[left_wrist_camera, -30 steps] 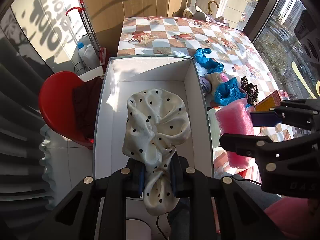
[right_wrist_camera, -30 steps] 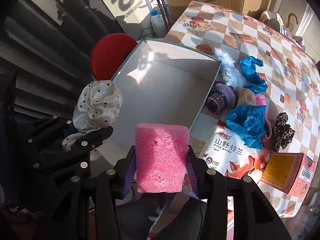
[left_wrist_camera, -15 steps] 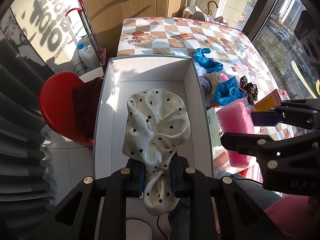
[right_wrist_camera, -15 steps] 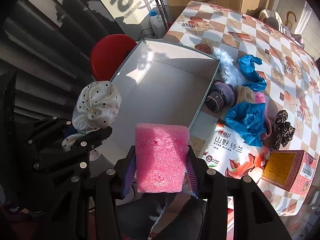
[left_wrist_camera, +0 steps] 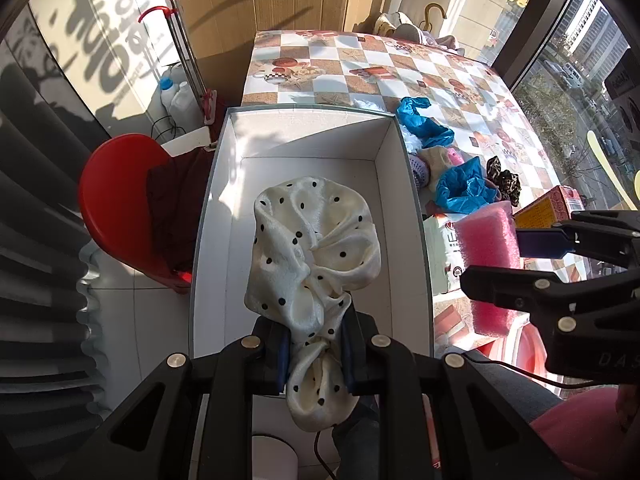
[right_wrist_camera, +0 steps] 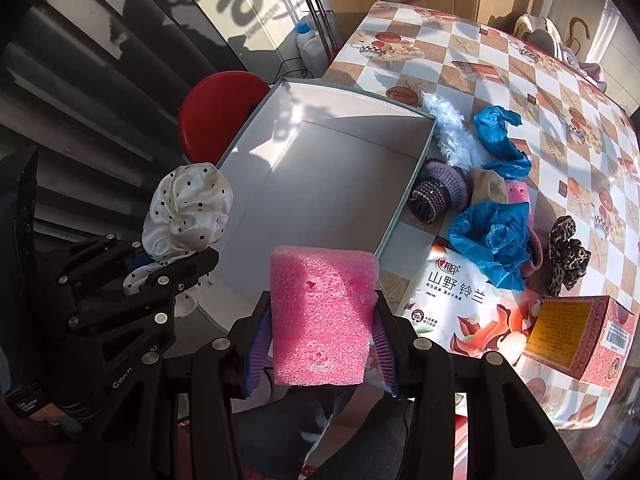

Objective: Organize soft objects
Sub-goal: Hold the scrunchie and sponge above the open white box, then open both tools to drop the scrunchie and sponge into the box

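A white open box (left_wrist_camera: 406, 184) (right_wrist_camera: 404, 200) lies at the table's near left corner, with nothing inside. My left gripper (left_wrist_camera: 314, 350) is shut on a cream polka-dot cloth (left_wrist_camera: 312, 248) (right_wrist_camera: 188, 208) and holds it above the box's near end. Right of the box, my right gripper (right_wrist_camera: 322, 344) is shut on a pink foam block (right_wrist_camera: 322, 316) (left_wrist_camera: 486, 264), held upright above the table's near edge. More soft items lie on the checkered table (right_wrist_camera: 520, 80): blue plastic covers (right_wrist_camera: 492, 240), a knitted purple piece (right_wrist_camera: 440, 192), white fluff (right_wrist_camera: 450, 132), a leopard scrunchie (right_wrist_camera: 568, 256).
A printed white pouch (right_wrist_camera: 460, 300) and a pink carton (right_wrist_camera: 580, 328) lie near the table's front right. A red chair (left_wrist_camera: 116, 208) stands on the floor left of the box, with bottles (left_wrist_camera: 176, 96) and a mop handle (left_wrist_camera: 180, 44) behind it. A window runs along the right.
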